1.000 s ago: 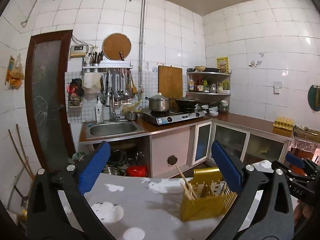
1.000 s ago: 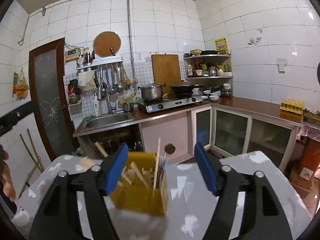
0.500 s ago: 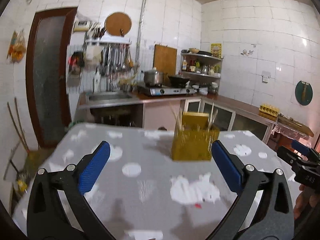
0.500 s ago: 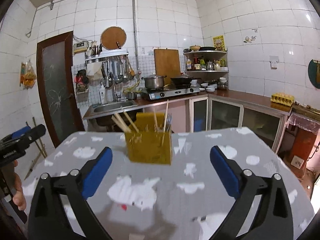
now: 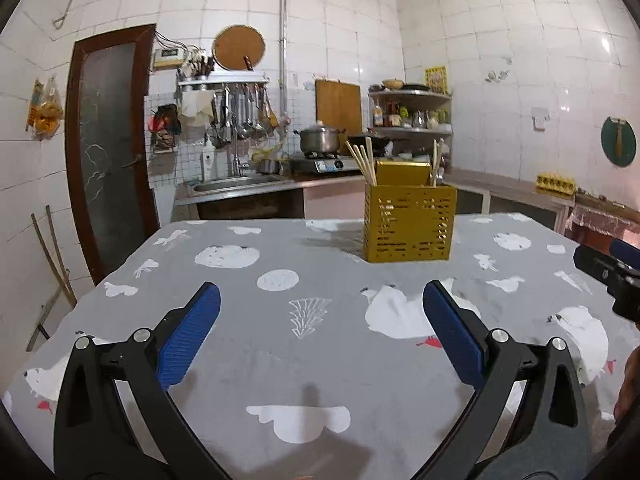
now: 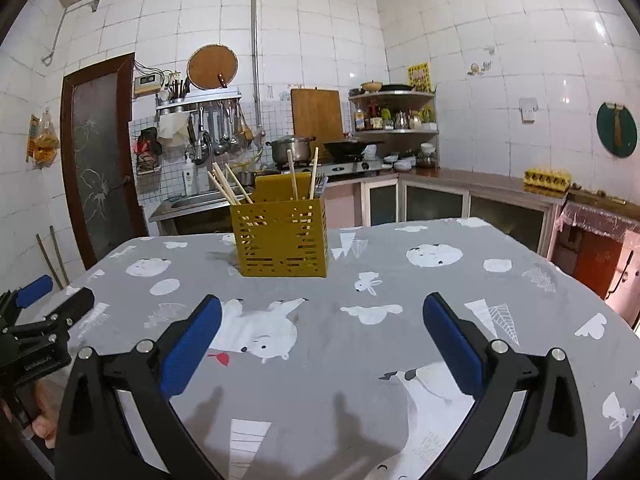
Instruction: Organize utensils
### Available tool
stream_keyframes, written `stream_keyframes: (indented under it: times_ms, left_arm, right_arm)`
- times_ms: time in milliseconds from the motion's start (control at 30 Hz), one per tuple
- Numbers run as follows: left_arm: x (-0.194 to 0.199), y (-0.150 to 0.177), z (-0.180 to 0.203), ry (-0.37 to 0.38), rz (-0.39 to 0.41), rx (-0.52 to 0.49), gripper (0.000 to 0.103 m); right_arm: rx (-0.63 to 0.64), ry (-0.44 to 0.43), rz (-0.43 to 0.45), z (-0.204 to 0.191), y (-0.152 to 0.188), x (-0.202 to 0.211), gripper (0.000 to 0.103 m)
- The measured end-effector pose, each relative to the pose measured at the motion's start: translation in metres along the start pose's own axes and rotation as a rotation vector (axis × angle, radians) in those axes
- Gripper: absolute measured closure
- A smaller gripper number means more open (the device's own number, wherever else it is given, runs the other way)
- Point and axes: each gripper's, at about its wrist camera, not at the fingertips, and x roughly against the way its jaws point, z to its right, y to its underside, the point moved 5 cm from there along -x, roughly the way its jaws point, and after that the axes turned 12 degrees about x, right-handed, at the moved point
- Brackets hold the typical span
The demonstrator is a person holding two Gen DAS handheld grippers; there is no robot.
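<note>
A yellow perforated utensil holder (image 5: 409, 226) stands upright on the far middle of the table; it also shows in the right wrist view (image 6: 283, 235). Wooden chopsticks (image 6: 227, 188) and a metal utensil (image 6: 320, 185) stick out of its top. My left gripper (image 5: 320, 332) is open and empty, held above the near part of the table, well short of the holder. My right gripper (image 6: 322, 338) is open and empty, likewise back from the holder. Each gripper shows at the edge of the other's view: the right one (image 5: 612, 270), the left one (image 6: 44, 316).
The table wears a grey cloth with white animal prints (image 5: 280, 360). Behind it are a sink counter (image 5: 240, 184), a stove with a pot (image 5: 320, 140), a corner shelf (image 6: 394, 114) and a brown door (image 5: 108, 152).
Both grippers have pulled back and away from the holder, which now stands far off on the table. The right gripper's jaws have widened from around the holder.
</note>
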Motion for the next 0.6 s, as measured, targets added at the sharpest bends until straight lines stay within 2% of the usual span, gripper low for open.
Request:
stream_keyframes:
  times_ms: [133, 600]
  left_arm:
    - [0.003, 0.000, -0.003, -0.003, 0.049, 0.009, 0.005]
    - [0.009, 0.008, 0.000, 0.015, 0.066, -0.007, 0.005]
  right_arm:
    - [0.017, 0.019, -0.005, -0.003, 0.005, -0.006, 0.005]
    - [0.051, 0.050, 0.027, -0.011, 0.009, 0.001, 0.005]
